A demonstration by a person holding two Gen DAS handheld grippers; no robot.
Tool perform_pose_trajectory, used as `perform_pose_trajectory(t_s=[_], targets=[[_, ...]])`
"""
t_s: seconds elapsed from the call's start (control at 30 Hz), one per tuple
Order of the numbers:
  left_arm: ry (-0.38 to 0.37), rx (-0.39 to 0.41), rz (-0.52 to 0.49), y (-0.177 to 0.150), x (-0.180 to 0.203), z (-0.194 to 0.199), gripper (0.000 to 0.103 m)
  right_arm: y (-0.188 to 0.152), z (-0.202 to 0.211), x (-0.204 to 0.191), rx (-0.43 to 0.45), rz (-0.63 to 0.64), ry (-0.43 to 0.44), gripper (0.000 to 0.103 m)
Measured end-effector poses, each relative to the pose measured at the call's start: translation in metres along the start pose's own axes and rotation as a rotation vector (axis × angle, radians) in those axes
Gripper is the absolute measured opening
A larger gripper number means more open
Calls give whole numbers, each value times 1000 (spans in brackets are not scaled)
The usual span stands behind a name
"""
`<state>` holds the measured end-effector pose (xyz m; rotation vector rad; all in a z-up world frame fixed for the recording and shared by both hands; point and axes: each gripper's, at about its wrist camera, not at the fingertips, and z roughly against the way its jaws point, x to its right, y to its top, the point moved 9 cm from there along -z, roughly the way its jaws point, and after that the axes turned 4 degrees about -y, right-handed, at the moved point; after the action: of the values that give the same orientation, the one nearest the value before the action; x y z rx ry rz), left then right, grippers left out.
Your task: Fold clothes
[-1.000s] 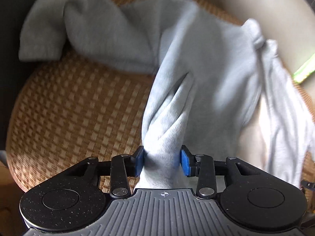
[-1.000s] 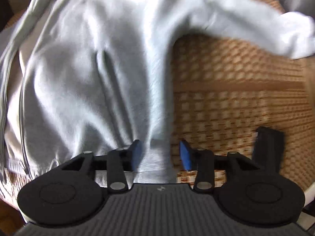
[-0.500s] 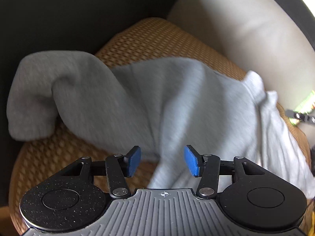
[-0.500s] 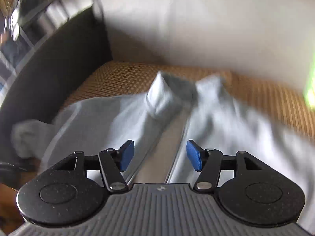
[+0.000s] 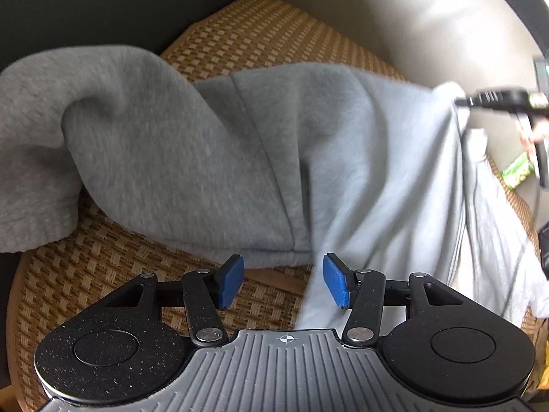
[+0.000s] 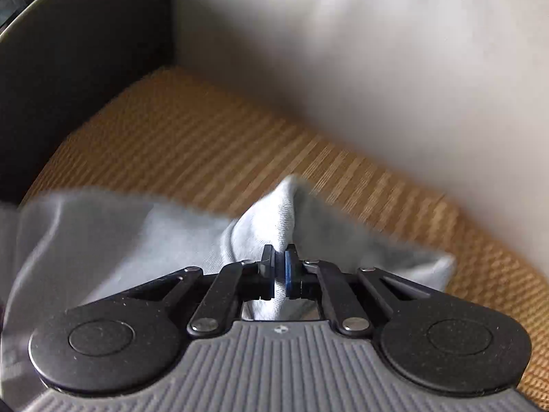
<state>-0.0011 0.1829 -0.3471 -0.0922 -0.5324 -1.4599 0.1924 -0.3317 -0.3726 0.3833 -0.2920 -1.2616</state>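
A grey sweatshirt (image 5: 308,158) is lying spread across a woven cane seat (image 5: 103,274), its long axis running from a bunched sleeve (image 5: 37,158) at nine o'clock in the left wrist view to the collar end at three o'clock. The left claw (image 5: 283,281) is hovering just above the ribbed hem (image 5: 267,257), its blue pads standing apart after just widening, with a fold of cloth passing between them but neither pad pressing on it. At the far three o'clock edge of that view the right claw (image 5: 494,98) is showing as a dark bar at the collar (image 5: 453,96), with part of a hand (image 5: 535,134) beside it.

In the right wrist view the right claw (image 6: 280,276) is pressed together, having just snapped closed, and is pinching a raised peak of pale fabric (image 6: 274,213) that is rising toward twelve o'clock. The cane seat (image 6: 206,144) and a pale cushion back (image 6: 377,68) are lying beyond it.

The coming move appears to turn on this: the hem is lying directly at twelve o'clock from the left claw, closer to it than to the right claw, which is already occupied at the opposite end. The left claw will likely need to close on the hem before any fold can be carried along that nine-to-three axis.
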Motion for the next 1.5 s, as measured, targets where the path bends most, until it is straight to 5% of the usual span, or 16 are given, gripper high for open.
perform_pose_trajectory(t_s=[0.1, 0.17, 0.3, 0.47, 0.57, 0.73, 0.77, 0.8, 0.9, 0.97, 1.07, 1.3, 1.37, 1.47, 1.5], targets=[[3, -36, -5, -6, 2, -8, 67, 10, -17, -5, 26, 30, -98, 15], [-6, -37, -2, -10, 4, -5, 67, 2, -18, -8, 25, 38, -147, 59], [-32, -35, 61, -14, -3, 6, 68, -41, 28, 2, 78, -119, -137, 56], [-18, 55, 376, -3, -45, 9, 70, -139, 99, -24, 19, -233, 58, 56], [44, 111, 491, 4, -69, 6, 71, -191, 117, -50, -42, -338, 158, 57], [18, 237, 677, 18, -82, 6, 83, -239, 106, -95, -133, -478, 245, 59], [39, 274, 676, 21, -81, 10, 67, -245, 103, -100, -140, -492, 246, 59], [55, 317, 645, 27, -80, 15, 3, -250, 99, -104, -146, -506, 251, 58], [85, 464, 622, 44, -77, 51, 7, -259, 92, -120, -173, -502, 268, 58], [153, 536, 503, 54, -70, 76, 7, -259, 95, -130, -178, -471, 282, 58], [236, 522, 417, 53, -69, 78, 7, -268, 98, -139, -191, -462, 299, 58], [267, 535, 331, 94, -54, 66, 7, -281, 98, -150, -230, -464, 337, 58], [291, 479, 266, 105, -55, 52, 9, -286, 101, -156, -241, -445, 357, 58], [243, 348, 265, 70, -64, 53, 19, -299, 101, -162, -271, -461, 378, 56], [237, 341, 249, 59, -65, 61, 35, -300, 103, -164, -270, -467, 384, 56]])
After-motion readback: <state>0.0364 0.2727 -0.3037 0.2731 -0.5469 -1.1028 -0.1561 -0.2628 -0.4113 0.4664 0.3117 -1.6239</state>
